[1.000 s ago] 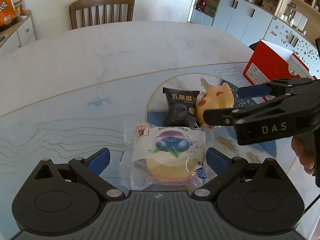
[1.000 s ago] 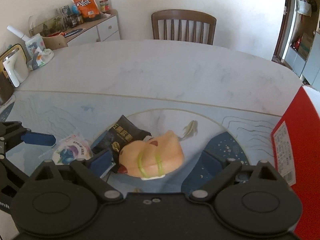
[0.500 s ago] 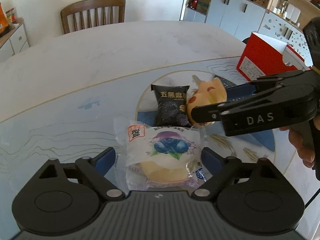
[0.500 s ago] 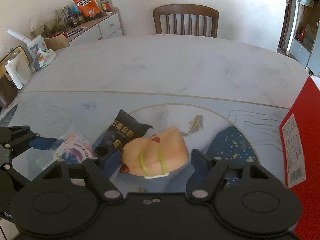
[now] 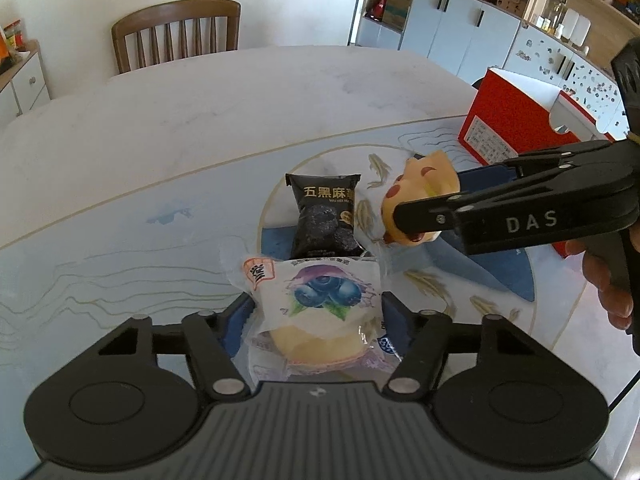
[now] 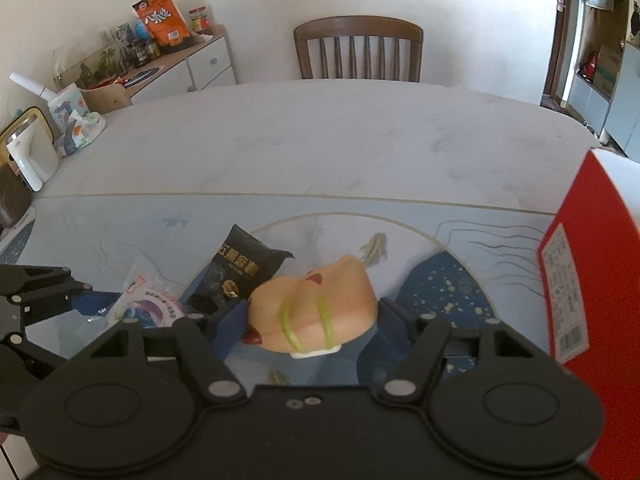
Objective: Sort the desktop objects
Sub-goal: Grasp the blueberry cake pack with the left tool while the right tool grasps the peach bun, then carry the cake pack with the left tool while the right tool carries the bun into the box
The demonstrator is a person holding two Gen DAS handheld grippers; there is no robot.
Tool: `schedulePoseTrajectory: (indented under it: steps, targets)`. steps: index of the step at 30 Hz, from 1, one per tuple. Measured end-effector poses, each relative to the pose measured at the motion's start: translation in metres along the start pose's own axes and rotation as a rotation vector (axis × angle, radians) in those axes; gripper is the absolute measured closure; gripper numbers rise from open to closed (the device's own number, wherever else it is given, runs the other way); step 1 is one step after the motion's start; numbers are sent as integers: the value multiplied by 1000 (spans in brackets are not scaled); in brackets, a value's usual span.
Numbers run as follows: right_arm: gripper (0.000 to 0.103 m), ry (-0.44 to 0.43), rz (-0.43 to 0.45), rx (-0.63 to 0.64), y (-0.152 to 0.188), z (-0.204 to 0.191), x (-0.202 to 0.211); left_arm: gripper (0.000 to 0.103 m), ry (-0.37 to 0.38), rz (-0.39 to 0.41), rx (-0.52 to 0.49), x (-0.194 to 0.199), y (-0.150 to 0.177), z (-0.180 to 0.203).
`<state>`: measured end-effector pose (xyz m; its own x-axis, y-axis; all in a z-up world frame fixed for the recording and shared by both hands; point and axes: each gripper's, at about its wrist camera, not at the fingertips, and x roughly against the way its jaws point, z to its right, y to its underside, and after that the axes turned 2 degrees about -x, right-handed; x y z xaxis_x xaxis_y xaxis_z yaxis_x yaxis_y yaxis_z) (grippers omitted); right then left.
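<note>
Nearest you, your left gripper [image 5: 316, 312] is closing its fingers [image 5: 236, 316] on the blueberry bun packet [image 5: 320, 304], a crinkled clear-and-white wrapper over a soft round bun; the blue pads touch both its sides. Your right gripper [image 6: 310, 320] is likewise closing, its fingers [image 6: 228, 320] pressed on the flanks of the squishy toy [image 6: 316, 308], a smooth peach-coloured, rounded figure with two green stripes. Just beyond and between them lies the black snack pouch [image 5: 324, 216], glossy, pillow-shaped, its near edge touching the bun packet. All three sit on a printed blue-and-white mat [image 5: 120, 264] over the pale marbled bench [image 5: 240, 100]. At your right, the red box [image 5: 516, 124] stands upright by the bench edge. Farther off the bench top is bare up to the wooden chair [image 5: 176, 32].
</note>
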<state>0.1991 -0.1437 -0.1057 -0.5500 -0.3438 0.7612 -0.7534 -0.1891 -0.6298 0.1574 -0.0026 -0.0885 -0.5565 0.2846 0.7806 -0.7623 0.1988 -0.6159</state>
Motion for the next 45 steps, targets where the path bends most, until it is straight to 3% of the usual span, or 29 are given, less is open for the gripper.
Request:
schedulePoseTrajectory:
  steps: [6,22,34,45]
  targets:
    - [34,6,14,-18,4,3,16,39,12,-1,30,6,1,0]
    - [34,-5,70,-40,14,3,68,39,49,88,48,54,-13,21]
    - [34,19,117,-37,19,13,110,39,86,141,12,73,-31,53]
    - [34,59,169,-63,24,45,140,39,125,175,-37,71,-56,97]
